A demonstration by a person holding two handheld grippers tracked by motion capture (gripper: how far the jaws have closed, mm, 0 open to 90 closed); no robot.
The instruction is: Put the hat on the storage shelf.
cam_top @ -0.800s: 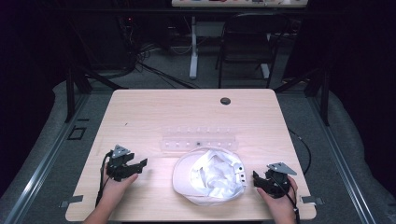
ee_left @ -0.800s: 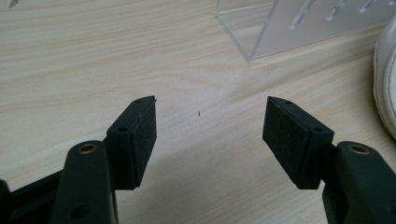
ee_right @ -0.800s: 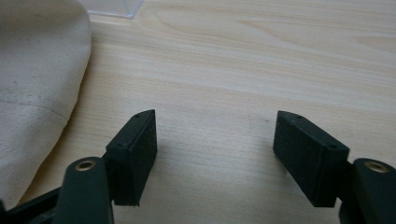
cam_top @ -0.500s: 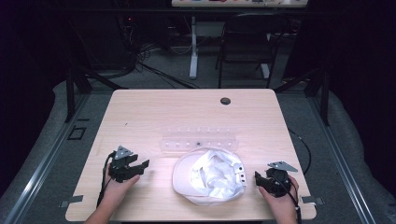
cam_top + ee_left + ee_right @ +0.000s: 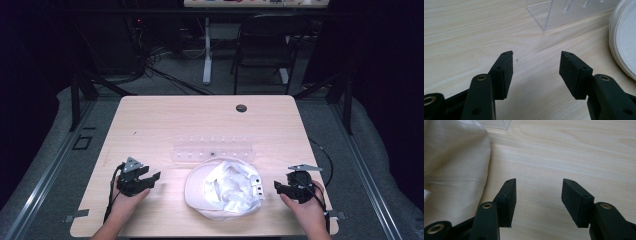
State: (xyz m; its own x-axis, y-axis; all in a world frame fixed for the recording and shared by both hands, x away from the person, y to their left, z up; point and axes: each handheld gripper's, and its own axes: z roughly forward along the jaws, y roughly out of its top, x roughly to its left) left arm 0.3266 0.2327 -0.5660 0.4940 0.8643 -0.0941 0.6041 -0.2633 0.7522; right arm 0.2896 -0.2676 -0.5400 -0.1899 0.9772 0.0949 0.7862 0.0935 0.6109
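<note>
Left claw [image 5: 150, 178] has edged toward the cap [image 5: 223, 188], bare table [image 5: 165, 122] between

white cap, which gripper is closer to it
Right. The right gripper sits just off the side of the white cap; the left gripper is farther off, on the opposite side. Both open, touching nothing.

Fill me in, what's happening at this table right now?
A person holds a pair of tongs in each hand at a wooden table. A white cap lies upside down between them, in front of a clear plastic rack. The left tongs and the right tongs sit on either side of the cap, both open with nothing between their jaws. Neither touches the cap; it looks like a grasp has not yet begun.
</note>
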